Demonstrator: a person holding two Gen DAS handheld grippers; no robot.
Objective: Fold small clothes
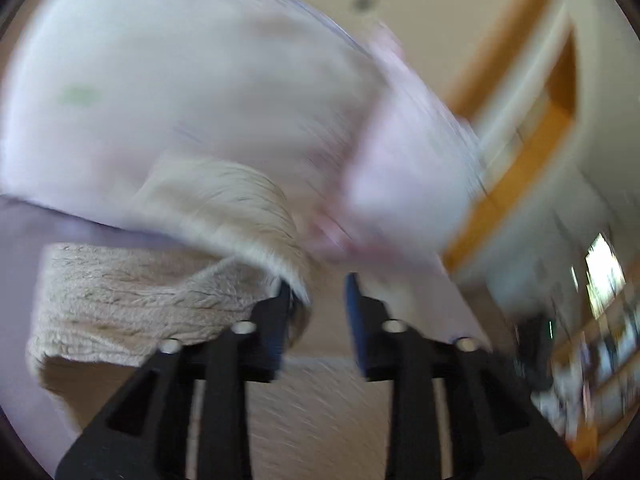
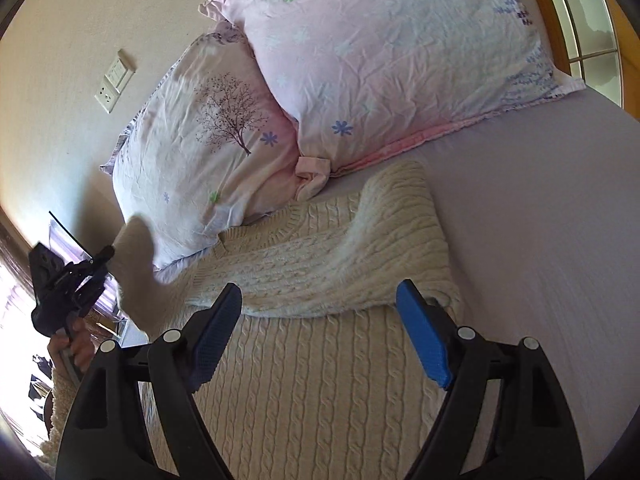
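Sweater: cream cable-knit sweater (image 2: 320, 320) lies spread on the bed (image 2: 540, 240), its neckline toward the pillows at the head edge; one sleeve is folded across the chest, running toward the window-side edge.
Lifted part: another piece of the same knit (image 2: 136, 264) is raised off the bed beside the left tongs, blurred.
Left tongs: left tongs (image 1: 316, 292) have their jaws parted with a clear gap; the sweater's ribbed edge (image 1: 248, 216) drapes against the outer side of one finger, and whether it is actually gripped I cannot tell. The left wrist view is heavily motion-blurred.
Left hand: hand (image 2: 74, 350) grips the handle of the left tongs, seen low at the side in the right wrist view.
Right tongs: right tongs (image 2: 320, 304) hang wide open above the sweater's body, holding nothing.
Pillows: tree-print pillow (image 2: 208, 152) and flower-print pillow (image 2: 392, 48) lean together at the head of the bed, against the wall.
Wall: socket plate (image 2: 114, 80) is mounted beside the pillows.
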